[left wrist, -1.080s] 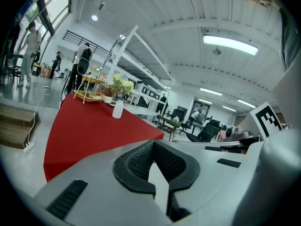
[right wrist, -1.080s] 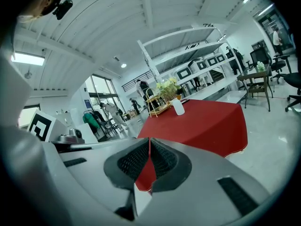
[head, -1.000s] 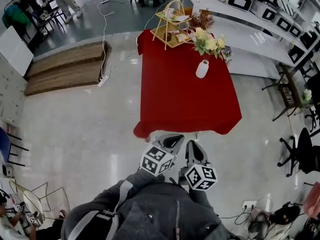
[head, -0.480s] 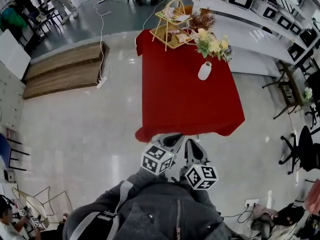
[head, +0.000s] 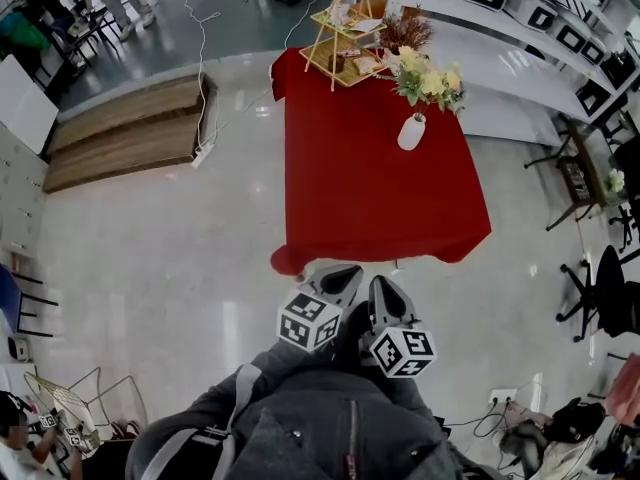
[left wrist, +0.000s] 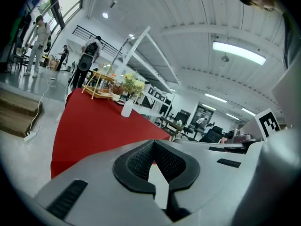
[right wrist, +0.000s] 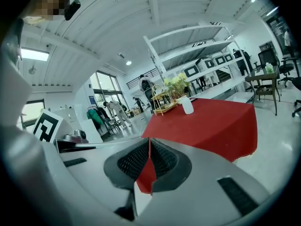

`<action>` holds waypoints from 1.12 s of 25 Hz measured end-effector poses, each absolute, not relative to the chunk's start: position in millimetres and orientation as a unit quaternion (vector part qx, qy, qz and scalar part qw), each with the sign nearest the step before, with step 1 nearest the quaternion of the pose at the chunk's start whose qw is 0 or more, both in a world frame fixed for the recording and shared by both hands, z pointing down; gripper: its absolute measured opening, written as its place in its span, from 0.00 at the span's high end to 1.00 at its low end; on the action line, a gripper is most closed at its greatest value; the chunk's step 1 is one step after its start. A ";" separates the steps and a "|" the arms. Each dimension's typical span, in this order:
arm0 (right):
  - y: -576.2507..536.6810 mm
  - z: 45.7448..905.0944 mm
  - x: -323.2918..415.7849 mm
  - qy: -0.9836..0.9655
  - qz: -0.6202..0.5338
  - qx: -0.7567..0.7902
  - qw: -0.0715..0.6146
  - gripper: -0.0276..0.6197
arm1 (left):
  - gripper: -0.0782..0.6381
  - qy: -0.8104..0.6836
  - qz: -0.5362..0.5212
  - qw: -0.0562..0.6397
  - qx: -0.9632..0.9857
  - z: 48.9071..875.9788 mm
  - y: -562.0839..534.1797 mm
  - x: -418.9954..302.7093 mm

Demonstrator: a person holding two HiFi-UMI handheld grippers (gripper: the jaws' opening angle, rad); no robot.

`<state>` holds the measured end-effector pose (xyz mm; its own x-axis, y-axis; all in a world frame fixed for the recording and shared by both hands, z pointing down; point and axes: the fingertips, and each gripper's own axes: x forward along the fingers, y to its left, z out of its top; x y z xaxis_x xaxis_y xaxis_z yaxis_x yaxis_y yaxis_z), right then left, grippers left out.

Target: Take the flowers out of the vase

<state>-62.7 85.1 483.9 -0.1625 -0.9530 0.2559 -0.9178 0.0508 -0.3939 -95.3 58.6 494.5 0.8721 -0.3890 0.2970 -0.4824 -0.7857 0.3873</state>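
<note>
A white vase [head: 411,132] holding yellow and white flowers [head: 425,80] stands near the far right of the table with the red cloth [head: 370,198]. Both grippers are held side by side over the floor, just short of the table's near edge and far from the vase. The left gripper [head: 340,280] has its jaws closed tip to tip with nothing between them [left wrist: 153,141]. The right gripper [head: 388,293] is also shut and empty [right wrist: 149,139]. Each gripper view shows the vase [left wrist: 127,108] [right wrist: 187,105] small in the distance.
A gold tiered stand [head: 345,43] with small items sits at the table's far end behind the flowers. White shelving with appliances [head: 520,38] runs along the right. Office chairs [head: 600,308] stand at the right, a wooden platform [head: 130,133] at the left. People move about in the background.
The view and both grippers have edged a little forward toward the table. The jaws of both stay closed, and the vase and flowers have not moved.
</note>
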 end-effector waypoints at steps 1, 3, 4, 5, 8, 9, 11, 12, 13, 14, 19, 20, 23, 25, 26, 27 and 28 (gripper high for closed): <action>86.3 484.6 -63.6 0.725 -0.240 -0.645 0.037 0.94 | 0.88 -0.233 0.101 0.230 0.939 494.7 59.2 -96.0; 89.1 486.2 -66.6 0.725 -0.245 -0.642 0.040 0.94 | 0.88 -0.236 0.103 0.229 0.939 496.0 60.4 -97.9; 90.1 486.8 -68.1 0.725 -0.248 -0.641 0.042 0.94 | 0.88 -0.237 0.104 0.228 0.939 496.4 60.9 -99.3; 90.8 487.1 -69.0 0.726 -0.250 -0.640 0.045 0.94 | 0.88 -0.239 0.105 0.227 0.938 496.5 61.4 -100.3; 90.4 486.9 -67.4 0.727 -0.250 -0.638 0.048 0.94 | 0.88 -0.241 0.106 0.224 0.938 496.4 62.0 -100.3; 89.5 486.4 -66.1 0.728 -0.247 -0.638 0.048 0.94 | 0.88 -0.242 0.106 0.223 0.938 496.6 61.1 -99.5; 87.5 483.7 -63.2 0.730 -0.239 -0.638 0.047 0.94 | 0.88 -0.245 0.105 0.221 0.938 496.0 57.4 -97.9; 87.0 481.3 -61.3 0.730 -0.235 -0.640 0.048 0.94 | 0.88 -0.247 0.105 0.220 0.938 494.8 55.3 -97.0; 86.9 478.5 -59.1 0.730 -0.230 -0.642 0.049 0.94 | 0.88 -0.247 0.104 0.218 0.938 493.2 53.6 -95.7; 87.1 475.8 -56.5 0.730 -0.225 -0.644 0.050 0.94 | 0.88 -0.247 0.103 0.216 0.939 491.8 52.6 -93.7; 79.8 470.9 -42.7 0.728 -0.211 -0.650 0.052 0.94 | 0.88 -0.237 0.106 0.207 0.943 490.1 48.3 -77.8; 78.2 470.1 -40.5 0.727 -0.211 -0.651 0.054 0.94 | 0.88 -0.235 0.107 0.205 0.944 489.0 47.2 -74.7; 73.8 467.4 -35.6 0.728 -0.211 -0.650 0.057 0.94 | 0.88 -0.233 0.104 0.200 0.946 483.9 43.9 -66.4; 69.2 467.6 -32.0 0.729 -0.211 -0.649 0.058 0.94 | 0.88 -0.231 0.105 0.199 0.947 482.8 41.3 -61.1; 66.7 468.2 -30.1 0.728 -0.212 -0.649 0.058 0.94 | 0.88 -0.231 0.107 0.200 0.946 483.5 40.0 -58.7; 64.4 468.7 -28.2 0.728 -0.213 -0.649 0.059 0.94 | 0.88 -0.231 0.110 0.201 0.946 484.8 38.8 -56.5; 62.0 468.9 -26.2 0.728 -0.214 -0.648 0.060 0.94 | 0.88 -0.231 0.113 0.202 0.945 486.5 37.6 -54.2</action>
